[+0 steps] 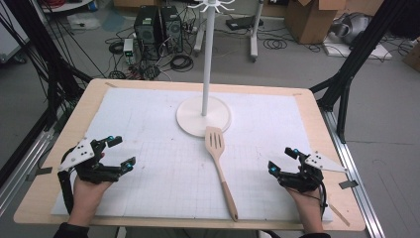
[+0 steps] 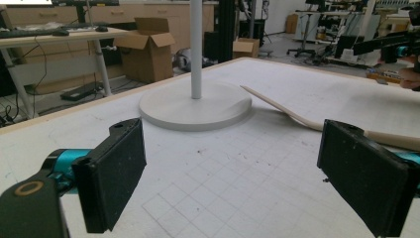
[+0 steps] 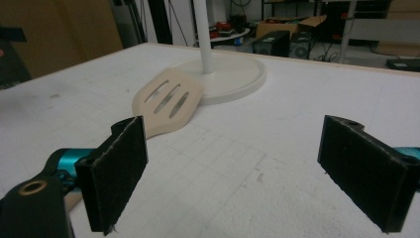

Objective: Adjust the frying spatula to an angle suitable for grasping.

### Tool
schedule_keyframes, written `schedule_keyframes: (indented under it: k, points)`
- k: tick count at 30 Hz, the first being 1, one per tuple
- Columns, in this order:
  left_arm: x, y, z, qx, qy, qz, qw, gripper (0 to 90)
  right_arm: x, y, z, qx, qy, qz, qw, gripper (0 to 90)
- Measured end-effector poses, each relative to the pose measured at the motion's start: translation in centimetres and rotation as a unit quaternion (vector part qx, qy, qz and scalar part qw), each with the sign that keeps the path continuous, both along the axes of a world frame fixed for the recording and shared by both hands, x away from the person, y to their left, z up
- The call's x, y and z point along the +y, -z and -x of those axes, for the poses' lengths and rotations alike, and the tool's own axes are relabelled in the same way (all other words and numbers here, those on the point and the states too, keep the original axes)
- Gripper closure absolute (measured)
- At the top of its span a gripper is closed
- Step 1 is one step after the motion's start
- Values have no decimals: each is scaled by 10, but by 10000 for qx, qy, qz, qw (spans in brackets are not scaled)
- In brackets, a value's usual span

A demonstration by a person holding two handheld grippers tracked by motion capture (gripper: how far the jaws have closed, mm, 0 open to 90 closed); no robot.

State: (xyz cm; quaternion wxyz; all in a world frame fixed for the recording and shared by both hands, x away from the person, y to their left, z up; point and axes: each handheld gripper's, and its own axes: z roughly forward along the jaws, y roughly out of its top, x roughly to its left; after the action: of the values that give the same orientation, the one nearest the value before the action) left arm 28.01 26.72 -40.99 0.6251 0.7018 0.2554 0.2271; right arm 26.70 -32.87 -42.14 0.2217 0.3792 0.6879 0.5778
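The wooden spatula (image 1: 220,168) lies lengthwise mid-table, head touching the stand's base (image 1: 190,121), handle toward the near edge, probably nearer the right gripper (image 1: 282,160) than the left gripper (image 1: 121,151); both gape wide, empty

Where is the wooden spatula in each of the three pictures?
High view: the spatula lies in the middle of the table, blade end against the round base, handle pointing toward the person.
Left gripper view: it shows at right, running from the base toward the right jaw.
Right gripper view: its slotted blade sits left of centre, above the left jaw.
Shared landmark: the white stand with its pole.
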Motion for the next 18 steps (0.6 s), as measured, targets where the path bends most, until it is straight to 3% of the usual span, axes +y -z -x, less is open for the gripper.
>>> schedule_keyframes:
  k: [13,18]
  points:
    - [0,-3,4,-66,32,18,10000,119,5,-11,2,-10,76,-311,9995,103]
    - [3,-3,4,-53,10,74,10000,119,15,-15,5,-4,53,-286,9996,103]
